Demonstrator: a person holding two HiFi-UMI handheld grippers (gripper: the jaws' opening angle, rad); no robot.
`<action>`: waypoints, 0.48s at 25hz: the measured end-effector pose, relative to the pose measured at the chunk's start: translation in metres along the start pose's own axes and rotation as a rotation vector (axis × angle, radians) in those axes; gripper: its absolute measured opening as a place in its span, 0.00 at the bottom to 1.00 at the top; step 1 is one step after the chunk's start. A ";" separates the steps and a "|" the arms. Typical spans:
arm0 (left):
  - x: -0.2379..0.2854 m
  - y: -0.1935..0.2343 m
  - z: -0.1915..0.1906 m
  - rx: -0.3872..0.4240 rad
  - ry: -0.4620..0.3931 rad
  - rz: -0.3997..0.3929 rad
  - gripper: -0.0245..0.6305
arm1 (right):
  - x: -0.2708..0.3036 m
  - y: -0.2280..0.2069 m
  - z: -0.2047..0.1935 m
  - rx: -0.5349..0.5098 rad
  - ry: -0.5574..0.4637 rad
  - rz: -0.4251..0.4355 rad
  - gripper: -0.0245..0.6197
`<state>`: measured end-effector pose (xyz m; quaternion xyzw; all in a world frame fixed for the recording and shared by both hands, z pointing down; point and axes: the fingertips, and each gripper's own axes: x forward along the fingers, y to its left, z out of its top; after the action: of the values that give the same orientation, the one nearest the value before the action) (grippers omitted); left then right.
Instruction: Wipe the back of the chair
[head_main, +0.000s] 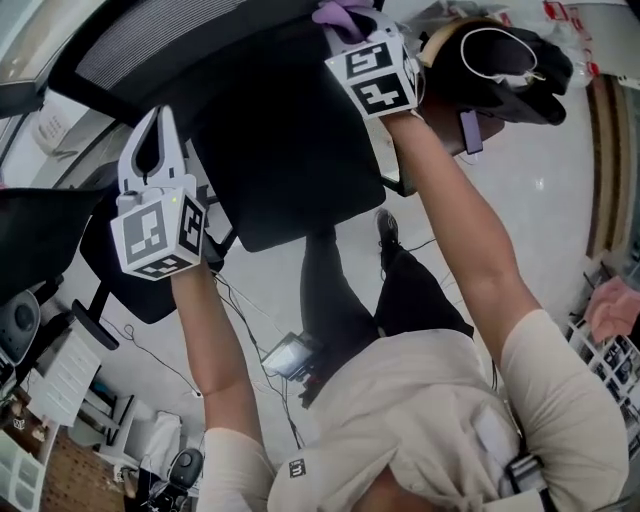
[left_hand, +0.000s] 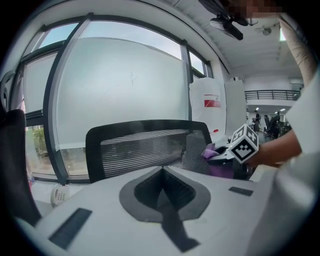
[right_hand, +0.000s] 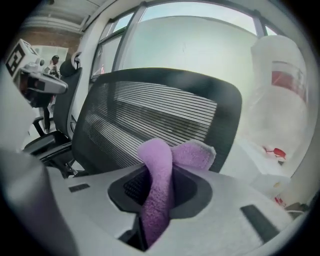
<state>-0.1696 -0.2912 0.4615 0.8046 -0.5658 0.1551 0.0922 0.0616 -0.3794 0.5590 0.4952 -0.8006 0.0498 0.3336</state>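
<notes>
A black office chair faces away from me, its mesh back (head_main: 170, 30) at the top of the head view and its seat (head_main: 290, 140) below it. My right gripper (head_main: 352, 22) is shut on a purple cloth (head_main: 340, 15) beside the right edge of the chair back. In the right gripper view the cloth (right_hand: 170, 160) sticks out of the jaws, just short of the mesh (right_hand: 150, 120). My left gripper (head_main: 150, 140) hovers left of the seat, shut on nothing. In the left gripper view the chair back (left_hand: 145, 150) stands ahead, with the right gripper's marker cube (left_hand: 245, 142) at its right.
A second black chair (head_main: 50, 240) stands at the left. A table with a black bag (head_main: 510, 60) is at the upper right. Large windows (left_hand: 120, 85) run behind the chair, a white phone (left_hand: 59, 195) on the sill. Cables (head_main: 240, 310) lie on the floor.
</notes>
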 end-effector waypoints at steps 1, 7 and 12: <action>0.002 -0.006 0.001 0.002 0.000 -0.007 0.05 | -0.005 -0.005 -0.003 0.006 0.001 -0.007 0.17; 0.003 -0.022 0.003 0.005 -0.003 -0.024 0.05 | -0.007 -0.006 -0.005 0.035 0.011 -0.003 0.17; -0.007 -0.009 -0.001 -0.008 -0.006 0.002 0.05 | -0.001 0.003 -0.002 0.030 0.013 0.016 0.17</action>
<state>-0.1635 -0.2822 0.4602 0.8041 -0.5675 0.1505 0.0937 0.0601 -0.3760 0.5601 0.4933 -0.8016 0.0678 0.3310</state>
